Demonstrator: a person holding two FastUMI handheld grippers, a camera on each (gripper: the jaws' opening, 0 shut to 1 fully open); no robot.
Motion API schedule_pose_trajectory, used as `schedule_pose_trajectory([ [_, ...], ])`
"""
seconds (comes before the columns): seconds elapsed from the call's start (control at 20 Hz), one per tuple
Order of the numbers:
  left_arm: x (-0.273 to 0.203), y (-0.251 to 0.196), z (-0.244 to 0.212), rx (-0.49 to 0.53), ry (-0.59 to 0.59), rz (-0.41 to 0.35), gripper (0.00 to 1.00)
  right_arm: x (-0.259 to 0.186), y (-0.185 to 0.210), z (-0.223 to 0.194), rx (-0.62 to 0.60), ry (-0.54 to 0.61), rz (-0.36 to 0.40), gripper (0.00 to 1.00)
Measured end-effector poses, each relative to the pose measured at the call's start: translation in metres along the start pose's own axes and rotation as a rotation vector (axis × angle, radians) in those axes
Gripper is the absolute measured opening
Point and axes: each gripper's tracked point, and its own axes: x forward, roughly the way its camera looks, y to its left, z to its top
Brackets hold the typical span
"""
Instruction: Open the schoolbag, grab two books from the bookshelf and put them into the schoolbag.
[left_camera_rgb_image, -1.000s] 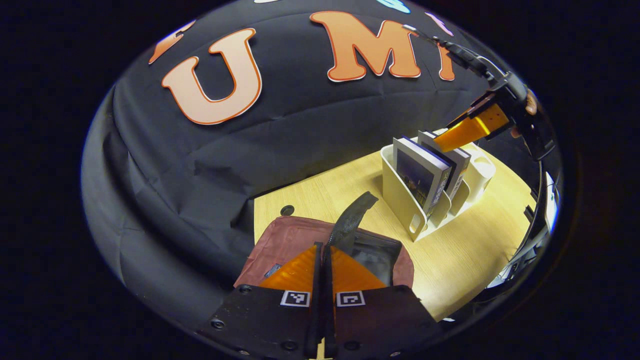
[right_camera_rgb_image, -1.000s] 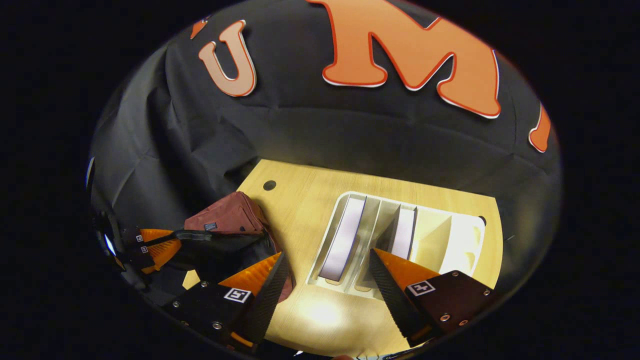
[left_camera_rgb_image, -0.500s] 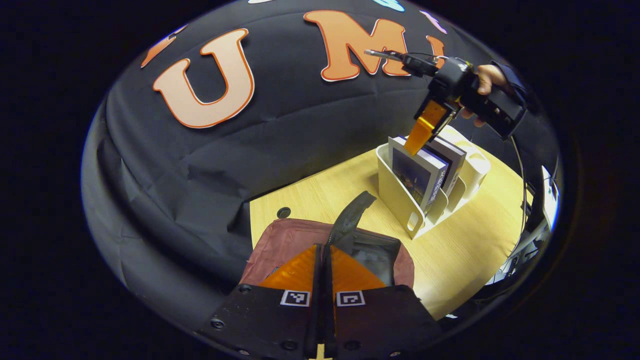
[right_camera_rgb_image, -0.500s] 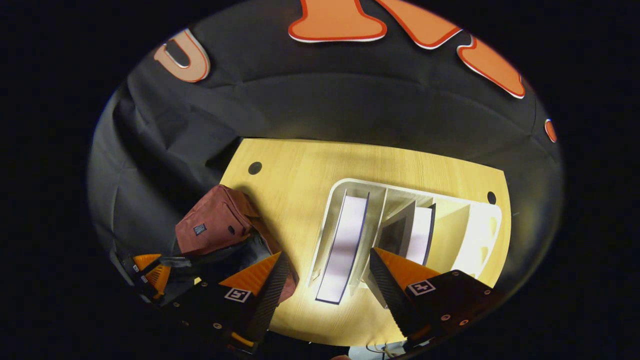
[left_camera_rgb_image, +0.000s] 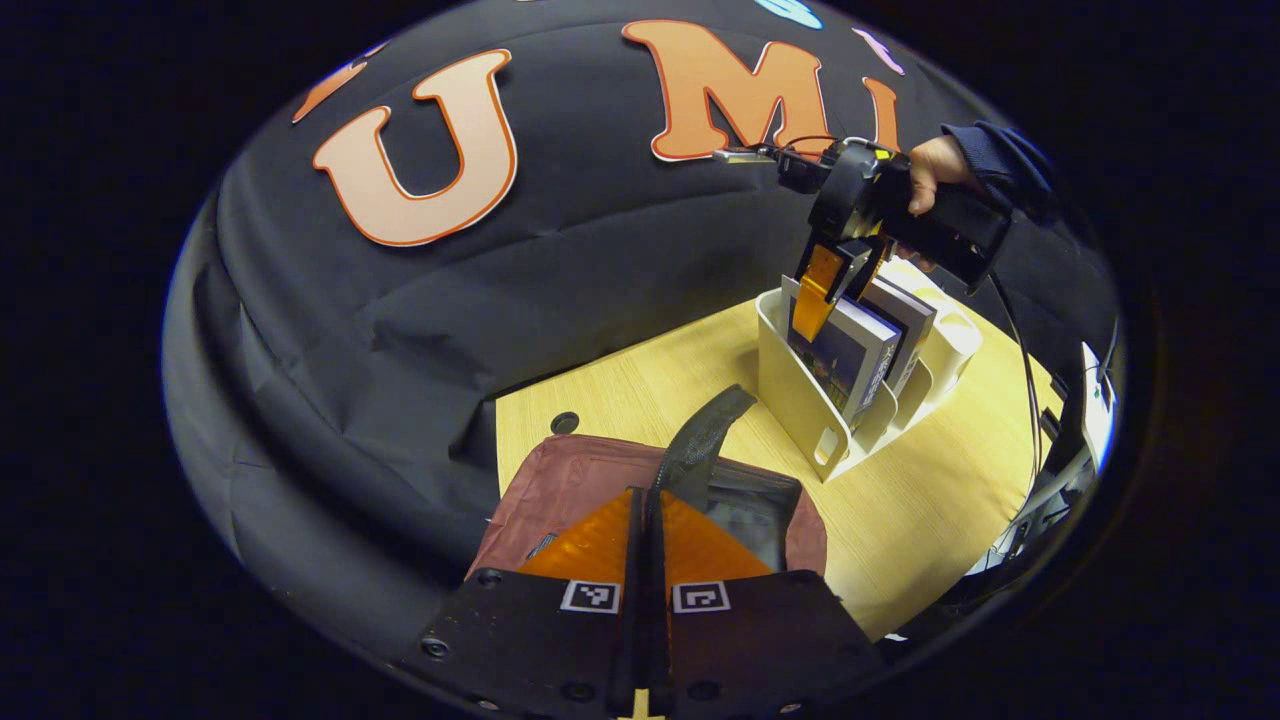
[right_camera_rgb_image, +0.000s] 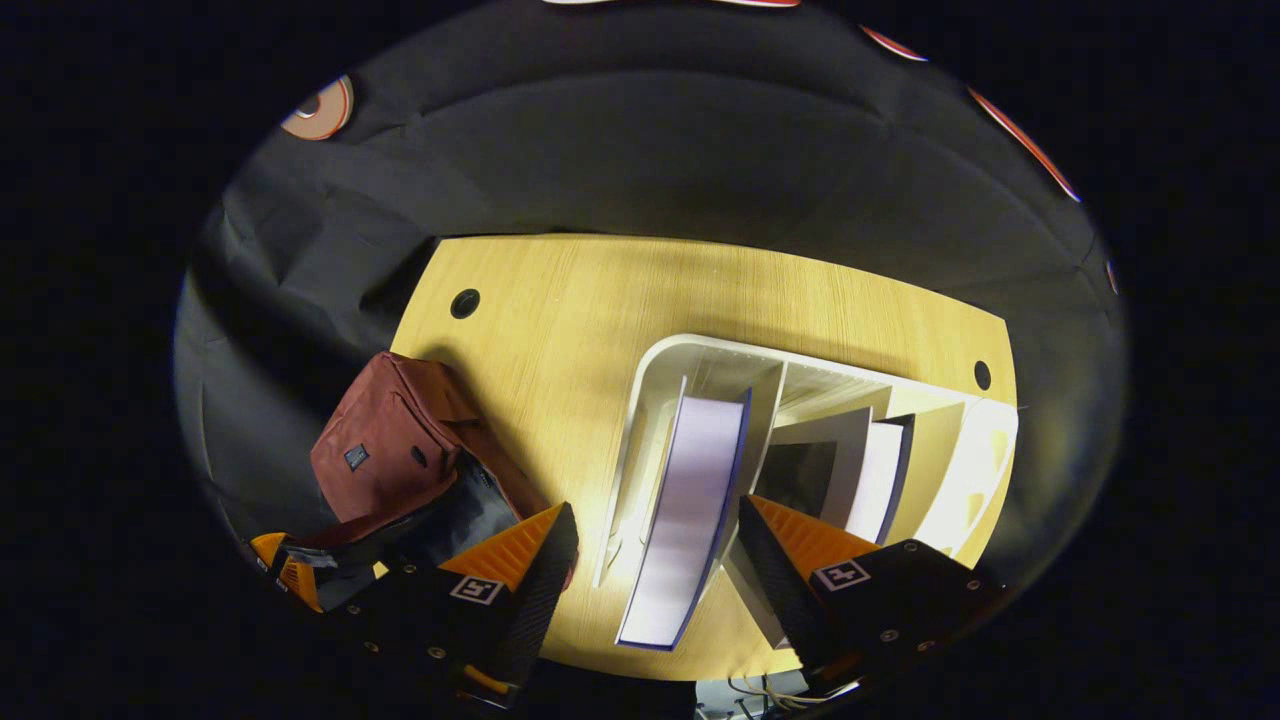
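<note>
— What do we have underfoot, so to speak?

— A pale wood-grain table (right_camera_rgb_image: 600, 300) with round cable holes near its far corners, and behind it the creased black cloth wall (left_camera_rgb_image: 330, 330) of the booth.

— Nearest to us?

— In the left gripper view, our left gripper (left_camera_rgb_image: 646, 520) sits low over the schoolbag (left_camera_rgb_image: 570, 480), jaws together on the black strap (left_camera_rgb_image: 700, 440) that rises from the bag's mouth. The maroon bag lies at the table's near corner, its mouth gaping with dark lining showing.

— And farther off?

— The white bookshelf (right_camera_rgb_image: 660, 380) stands on the table, well apart from the bag, divided into slots. One book (right_camera_rgb_image: 685, 500) stands upright in the leftmost slot; a second book (right_camera_rgb_image: 875, 470) leans in a slot to its right.

— Where is our right gripper?

— The right gripper (right_camera_rgb_image: 650, 540) hangs straight above the shelf, jaws apart, straddling the top edge of the first book; we cannot tell whether they touch it. In the left gripper view a hand (left_camera_rgb_image: 930, 165) in a dark sleeve (left_camera_rgb_image: 1000, 160) holds it from above.

— Anything in the way?

— The shelf's dividers flank the book closely.
</note>
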Motion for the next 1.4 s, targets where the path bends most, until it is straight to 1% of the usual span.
schedule_pose_trajectory([
  [0.1, 0.0, 0.001, -0.001, -0.003, 0.001, -0.001, 0.05, 0.007, -0.005, -0.001, -0.009, 0.015, -0.027, 0.88],
  [0.15, 0.001, 0.001, 0.0, -0.005, 0.005, -0.002, 0.05, 0.009, -0.004, -0.001, -0.013, 0.022, -0.032, 0.81],
  [0.2, 0.001, 0.002, -0.002, -0.008, 0.005, -0.002, 0.05, 0.013, -0.005, -0.002, -0.016, 0.028, -0.042, 0.67],
  [0.25, 0.002, 0.002, -0.002, -0.009, 0.008, -0.001, 0.05, 0.015, -0.005, -0.002, -0.02, 0.031, -0.051, 0.7],
  [0.3, 0.002, 0.002, -0.002, -0.01, 0.008, -0.001, 0.05, 0.017, -0.007, -0.004, -0.027, 0.037, -0.063, 0.67],
  [0.35, 0.002, 0.002, -0.002, -0.01, 0.012, -0.002, 0.05, 0.02, -0.009, -0.006, -0.037, 0.042, -0.075, 0.59],
  [0.4, 0.002, 0.002, -0.003, -0.009, 0.012, -0.002, 0.05, 0.023, -0.012, -0.01, -0.052, 0.06, -0.087, 0.56],
  [0.45, 0.002, 0.001, -0.001, -0.007, 0.012, -0.005, 0.05, 0.026, -0.014, -0.014, -0.057, 0.077, -0.094, 0.51],
  [0.5, 0.001, 0.001, -0.002, -0.005, 0.012, -0.005, 0.05, 0.026, -0.014, -0.017, -0.059, 0.088, -0.101, 0.58],
  [0.55, 0.001, 0.001, -0.002, -0.004, 0.015, -0.004, 0.05, 0.022, -0.017, -0.016, -0.049, 0.095, -0.11, 0.47],
  [0.6, 0.002, 0.001, -0.002, -0.003, 0.014, -0.003, 0.05, 0.024, -0.017, -0.016, -0.032, 0.096, -0.113, 0.46],
  [0.65, 0.002, 0.0, -0.002, -0.002, 0.018, -0.005, 0.05, 0.023, -0.018, -0.018, -0.007, 0.109, -0.113, 0.51],
  [0.7, 0.002, 0.0, -0.002, 0.001, 0.014, -0.005, 0.05, 0.019, -0.016, -0.016, 0.014, 0.106, -0.109, 0.34],
  [0.75, 0.002, 0.0, -0.002, 0.003, 0.015, -0.006, 0.05, 0.016, -0.014, -0.013, 0.021, 0.096, -0.102, 0.39],
  [0.8, 0.002, 0.0, -0.002, 0.003, 0.014, -0.007, 0.05, 0.01, -0.018, -0.01, 0.016, 0.081, -0.116, 0.38],
  [0.85, 0.003, -0.001, -0.002, 0.001, 0.016, -0.009, 0.05, 0.005, -0.02, -0.01, 0.006, 0.079, -0.125, 0.28],
  [0.95, 0.004, -0.001, -0.004, -0.006, 0.015, -0.015, 0.05, -0.006, -0.016, -0.015, 0.011, 0.083, -0.113, 0.36],
  [1.0, 0.004, 0.0, -0.004, -0.006, 0.015, -0.015, 0.05, -0.011, -0.015, -0.016, 0.012, 0.083, -0.104, 0.36],
  [1.05, 0.004, -0.001, -0.004, -0.004, 0.014, -0.017, 0.05, -0.017, -0.015, -0.016, 0.01, 0.079, -0.099, 0.27],
  [1.1, 0.004, -0.001, -0.003, -0.001, 0.012, -0.018, 0.05, -0.023, -0.016, -0.018, 0.007, 0.076, -0.099, 0.36],
  [1.2, 0.004, -0.001, -0.002, 0.002, 0.009, -0.019, 0.05, -0.035, -0.018, -0.018, 0.011, 0.062, -0.1, 0.35],
  [1.25, 0.003, -0.001, -0.002, 0.002, 0.008, -0.018, 0.1, -0.041, -0.018, -0.019, 0.018, 0.053, -0.098, 0.35],
  [1.3, 0.003, -0.002, -0.003, 0.001, 0.007, -0.019, 0.05, -0.046, -0.018, -0.021, 0.02, 0.043, -0.092, 0.35],
  [1.4, 0.003, -0.002, -0.002, 0.001, 0.005, -0.024, 0.05, -0.059, -0.018, -0.025, 0.015, 0.033, -0.077, 0.35],
])
